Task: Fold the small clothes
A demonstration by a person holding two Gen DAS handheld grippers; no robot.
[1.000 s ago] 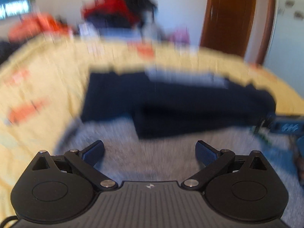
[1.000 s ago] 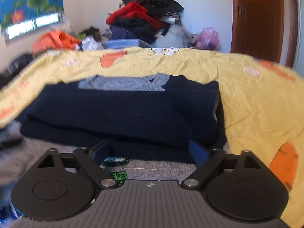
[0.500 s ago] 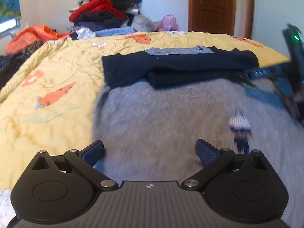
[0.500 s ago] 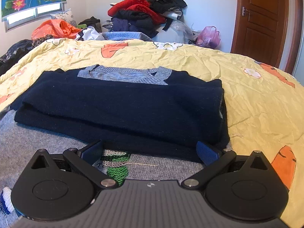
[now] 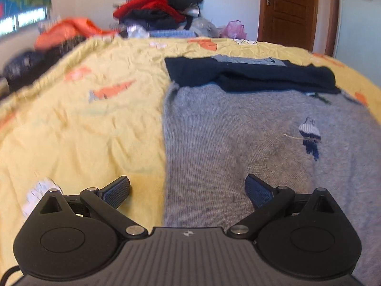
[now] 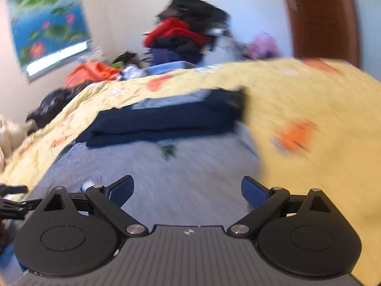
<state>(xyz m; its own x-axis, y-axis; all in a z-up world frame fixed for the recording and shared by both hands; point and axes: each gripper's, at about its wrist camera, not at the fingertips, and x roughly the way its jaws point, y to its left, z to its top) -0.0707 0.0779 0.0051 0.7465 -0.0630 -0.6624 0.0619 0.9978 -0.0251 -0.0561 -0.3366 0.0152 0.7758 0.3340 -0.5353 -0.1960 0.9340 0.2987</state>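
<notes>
Risks and setting, both wrist views. The left gripper [image 5: 188,191] is seen with jaws wide apart and empty, straddling the left edge of the grey sweater [image 5: 238,147]: one pad over the sheet, one over the knit; the right gripper [image 6: 187,190] is likewise spread and empty above the knit, its jaws having just narrowed slightly with nothing between them. The sweater lies flat from 6 o'clock toward centre; its navy sleeves [image 5: 252,76] are already folded across the top at 1 o'clock. Judged hazards: the yellow bedsheet [image 5: 83,124] may be pinched together with the hem, since edge and sheet lie touching; the folded sleeves may be dragged loose if the hem is lifted unevenly; the right view is motion-blurred, so a grasp may be misplaced. The surface is a soft, wrinkled bed; a heap of clothes [image 5: 159,7] is stacked at 12 o'clock, a wooden door [image 5: 290,12] at 1 o'clock, a lotus picture [image 6: 47,21] at 10 o'clock.
</notes>
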